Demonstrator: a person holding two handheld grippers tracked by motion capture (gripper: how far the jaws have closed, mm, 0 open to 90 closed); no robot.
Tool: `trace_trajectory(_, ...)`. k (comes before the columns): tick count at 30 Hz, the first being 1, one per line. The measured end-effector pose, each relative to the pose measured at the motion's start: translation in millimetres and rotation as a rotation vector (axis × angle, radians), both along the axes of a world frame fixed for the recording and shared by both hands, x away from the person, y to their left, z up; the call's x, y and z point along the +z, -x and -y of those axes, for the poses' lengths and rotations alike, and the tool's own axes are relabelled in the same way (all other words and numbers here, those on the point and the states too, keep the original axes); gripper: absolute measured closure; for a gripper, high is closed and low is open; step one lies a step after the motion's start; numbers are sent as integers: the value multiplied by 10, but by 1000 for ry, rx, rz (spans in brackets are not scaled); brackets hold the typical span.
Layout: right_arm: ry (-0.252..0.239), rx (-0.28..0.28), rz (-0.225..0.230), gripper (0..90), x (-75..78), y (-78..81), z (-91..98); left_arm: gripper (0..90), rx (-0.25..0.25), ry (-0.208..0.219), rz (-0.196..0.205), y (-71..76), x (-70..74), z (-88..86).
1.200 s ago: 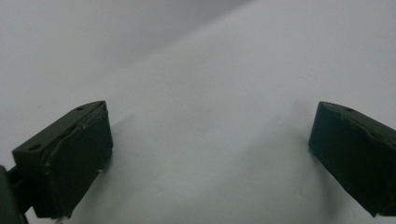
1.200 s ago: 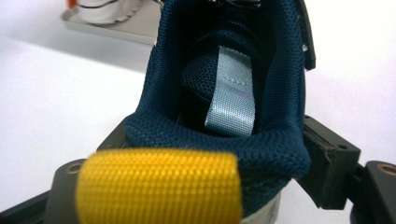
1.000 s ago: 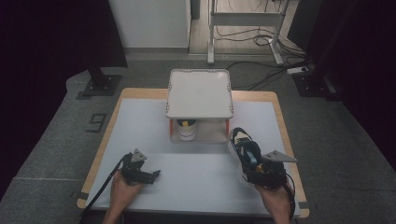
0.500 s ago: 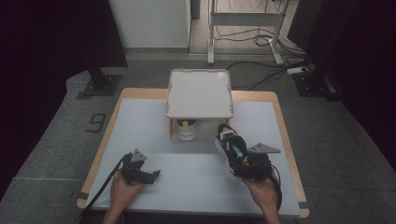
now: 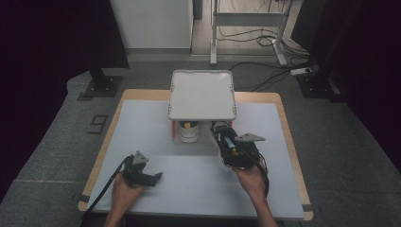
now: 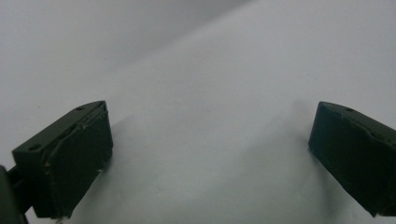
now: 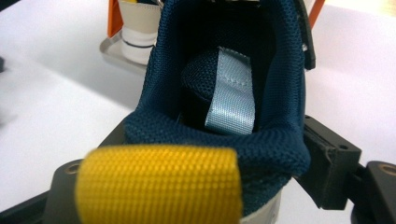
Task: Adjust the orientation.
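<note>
Blue shoe (image 7: 224,93), yellow heel tab, beside rack (image 5: 202,94)

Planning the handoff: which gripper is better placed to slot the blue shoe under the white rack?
Right. The right gripper is shut on the blue shoe, right beside the rack where another shoe sits. The left gripper is open, empty, near the table's front edge.

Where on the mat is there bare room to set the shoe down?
Bare: the mat between the left gripper and right gripper, and both sides of the rack. Crowded: under the rack, by the shoe.
</note>
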State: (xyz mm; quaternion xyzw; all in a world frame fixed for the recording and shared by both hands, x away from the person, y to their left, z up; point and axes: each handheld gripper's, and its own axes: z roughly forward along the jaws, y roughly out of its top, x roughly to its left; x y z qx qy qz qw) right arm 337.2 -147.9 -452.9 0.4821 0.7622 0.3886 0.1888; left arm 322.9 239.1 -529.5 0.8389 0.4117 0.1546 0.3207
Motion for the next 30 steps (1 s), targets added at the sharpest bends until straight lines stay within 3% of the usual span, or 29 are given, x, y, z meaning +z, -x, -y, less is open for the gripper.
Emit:
trace_trajectory(16,32,-41,22,251,-41,-411,-312,0,1,0,1,1,0,0)
trace_trajectory(30,26,-110,14,247,-214,-648,-380,0,0,-2,1,1,0,-1)
